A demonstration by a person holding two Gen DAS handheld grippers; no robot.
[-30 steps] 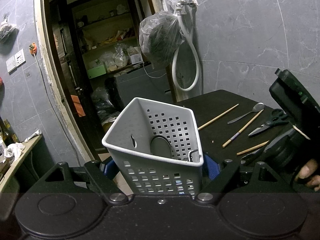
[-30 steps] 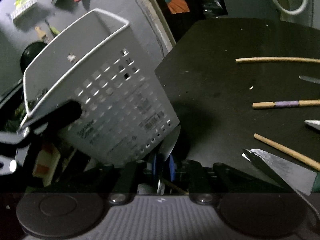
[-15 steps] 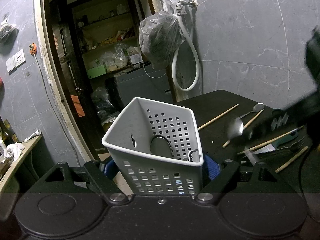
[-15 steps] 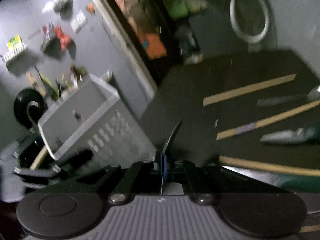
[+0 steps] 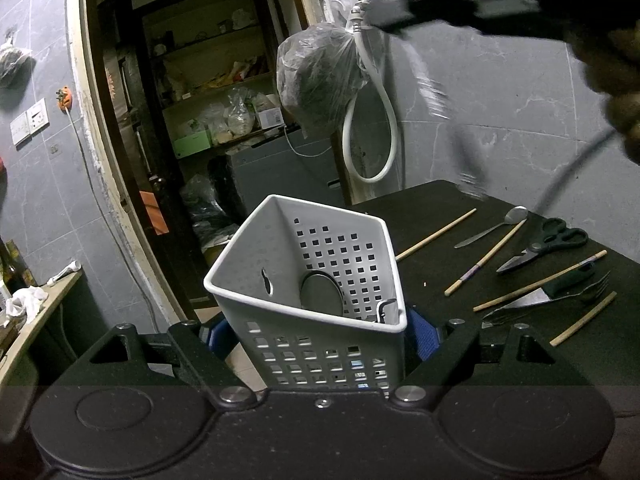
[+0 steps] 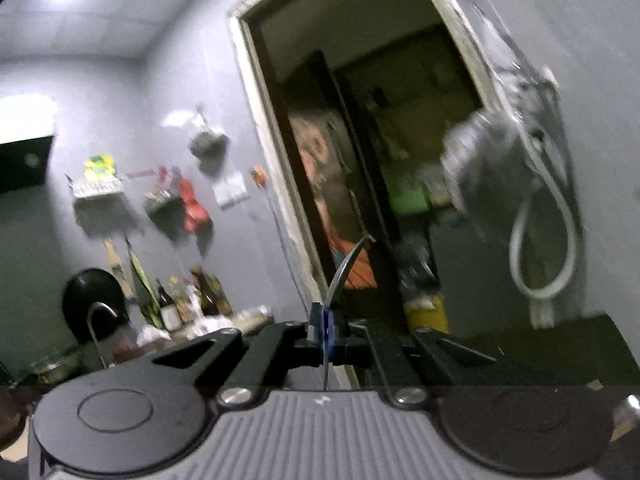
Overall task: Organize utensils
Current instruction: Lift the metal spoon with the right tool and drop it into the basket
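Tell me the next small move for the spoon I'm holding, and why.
Probably carry it over the white basket and lower it in, handle first. The right hand-held gripper is shut on the spoon, raised above the table, while the left hand-held gripper holds the basket.

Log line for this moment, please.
left tongs: shut on basket | right tongs: shut on spoon, raised | table: utensils remain
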